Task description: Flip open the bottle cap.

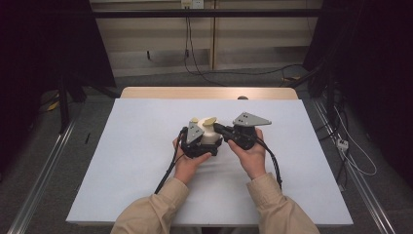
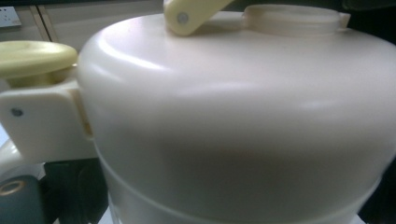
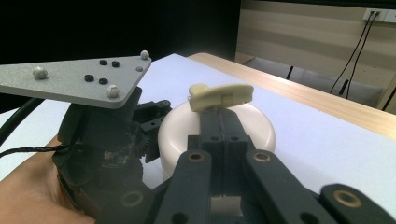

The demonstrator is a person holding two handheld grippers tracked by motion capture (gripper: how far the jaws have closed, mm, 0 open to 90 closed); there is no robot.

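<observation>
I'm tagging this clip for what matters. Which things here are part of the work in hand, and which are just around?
In the job:
- cream lidded pot with its yellow handle
- left gripper, beside the pot
- right gripper, jaws shut under the handle

Just around:
- white table cover
- floor cables
- wall socket

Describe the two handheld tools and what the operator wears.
Both tools are black: the left tool and right tool each carry a grey three-cornered plate studded with small white balls and black screws, brass-coloured pivot pins on the linkage, and a trailing black cable. The sleeves are tan, with buttoned-looking cuffs.
</observation>
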